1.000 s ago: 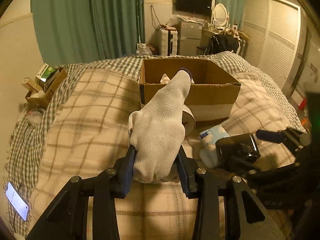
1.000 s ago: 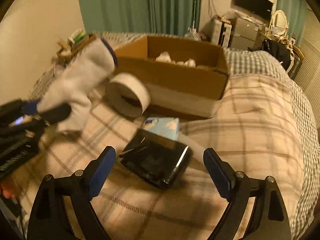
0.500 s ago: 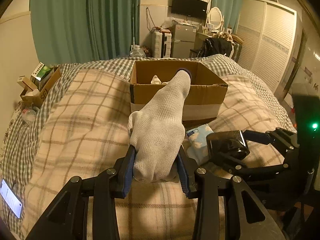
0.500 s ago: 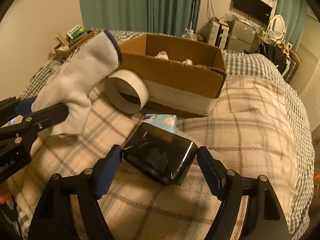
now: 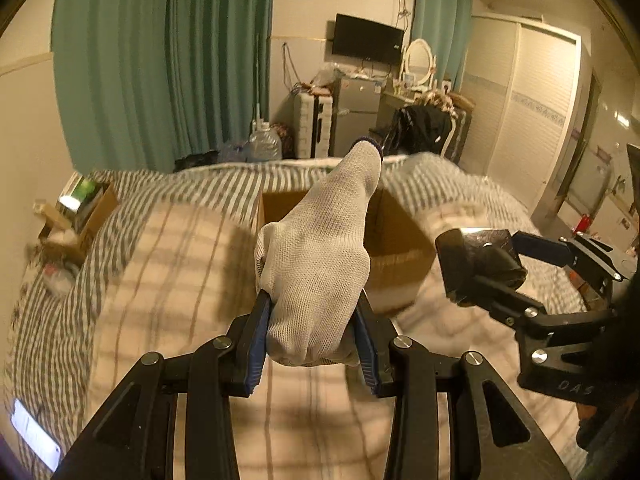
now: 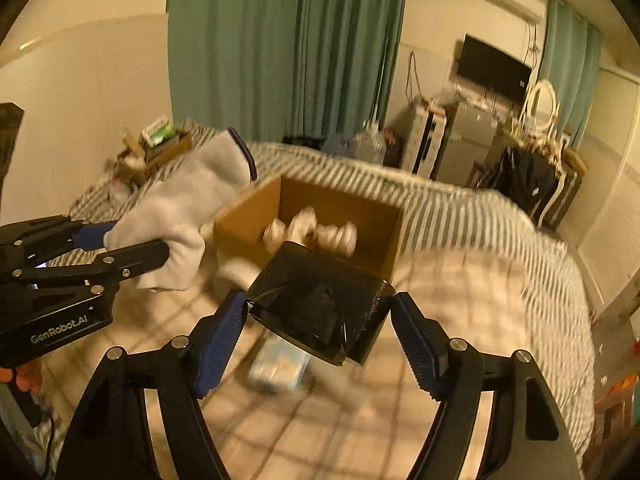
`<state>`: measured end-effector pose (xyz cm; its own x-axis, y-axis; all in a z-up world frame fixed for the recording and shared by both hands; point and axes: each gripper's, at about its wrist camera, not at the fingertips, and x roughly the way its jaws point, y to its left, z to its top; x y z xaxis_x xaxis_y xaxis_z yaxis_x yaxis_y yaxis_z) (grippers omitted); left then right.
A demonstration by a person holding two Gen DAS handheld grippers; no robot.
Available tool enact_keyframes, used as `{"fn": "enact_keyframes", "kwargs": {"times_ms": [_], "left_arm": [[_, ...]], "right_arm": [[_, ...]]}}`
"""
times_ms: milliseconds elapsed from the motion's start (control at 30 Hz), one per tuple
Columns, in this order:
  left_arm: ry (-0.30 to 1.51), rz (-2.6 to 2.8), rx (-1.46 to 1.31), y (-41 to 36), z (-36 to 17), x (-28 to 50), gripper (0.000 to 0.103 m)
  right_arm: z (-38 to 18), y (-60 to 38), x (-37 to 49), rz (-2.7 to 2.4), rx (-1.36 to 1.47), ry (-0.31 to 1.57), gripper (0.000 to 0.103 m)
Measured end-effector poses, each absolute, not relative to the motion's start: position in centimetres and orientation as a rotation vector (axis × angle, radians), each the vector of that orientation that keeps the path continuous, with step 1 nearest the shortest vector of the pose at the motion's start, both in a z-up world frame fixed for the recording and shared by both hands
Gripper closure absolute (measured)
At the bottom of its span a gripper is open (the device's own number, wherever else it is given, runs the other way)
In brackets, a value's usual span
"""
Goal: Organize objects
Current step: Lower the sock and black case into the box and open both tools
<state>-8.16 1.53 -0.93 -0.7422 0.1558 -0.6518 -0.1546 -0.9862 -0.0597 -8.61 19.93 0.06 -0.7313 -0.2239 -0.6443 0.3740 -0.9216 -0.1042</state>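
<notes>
My left gripper point(image 5: 312, 344) is shut on a white knit glove point(image 5: 320, 264), held up above the bed; the glove also shows in the right wrist view point(image 6: 188, 216). My right gripper point(image 6: 320, 336) is shut on a shiny black box point(image 6: 324, 308), lifted off the bed; the box also shows in the left wrist view point(image 5: 476, 260). An open cardboard box point(image 6: 312, 208) lies ahead on the plaid blanket, with pale rounded items point(image 6: 312, 234) inside. It shows behind the glove in the left wrist view point(image 5: 400, 248).
A light blue tissue packet point(image 6: 280, 364) lies on the blanket under the black box. A small carton of clutter point(image 5: 84, 208) sits at the bed's far left. A lit phone point(image 5: 36, 434) lies at the left edge. Furniture stands beyond the bed.
Both grippers have risen off the bed. The right gripper closed on the black box and lifted it toward the cardboard box. The glove stays held.
</notes>
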Motion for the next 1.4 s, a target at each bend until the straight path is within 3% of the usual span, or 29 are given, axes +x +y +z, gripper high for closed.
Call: {"fn": "enact_keyframes", "kwargs": {"times_ms": [233, 433, 867, 967, 1033, 1100, 1400], "left_arm": [[0.052, 2.821, -0.977, 2.3, 3.3, -15.1, 0.064], [0.044, 2.804, -1.016, 3.3, 3.1, -21.6, 0.064], [0.095, 2.668, -1.286, 4.9, -7.8, -28.6, 0.064], [0.112, 2.653, -1.28, 5.0, -8.2, -28.5, 0.054], [0.109, 2.67, -1.257, 4.9, -7.4, -28.1, 0.045], [0.109, 2.71, -1.211, 4.4, -5.9, -27.3, 0.021], [0.163, 2.85, -1.031, 2.7, 1.3, -18.6, 0.009]], "right_arm": [[5.8, 20.2, -15.2, -2.675, 0.834, 0.322, 0.031], [8.0, 19.9, -23.1, -2.674, 0.809, 0.251, 0.031], [-5.9, 19.9, -33.8, -2.52, 1.166, 0.163, 0.037], [-5.9, 20.4, -33.2, -2.526, 1.096, 0.105, 0.036], [-4.5, 21.2, -32.8, -2.529, 1.051, 0.03, 0.028], [-2.4, 22.0, -31.8, -2.545, 0.996, 0.005, 0.027], [6.4, 23.1, -21.5, -2.708, 0.84, 0.19, 0.024]]}}
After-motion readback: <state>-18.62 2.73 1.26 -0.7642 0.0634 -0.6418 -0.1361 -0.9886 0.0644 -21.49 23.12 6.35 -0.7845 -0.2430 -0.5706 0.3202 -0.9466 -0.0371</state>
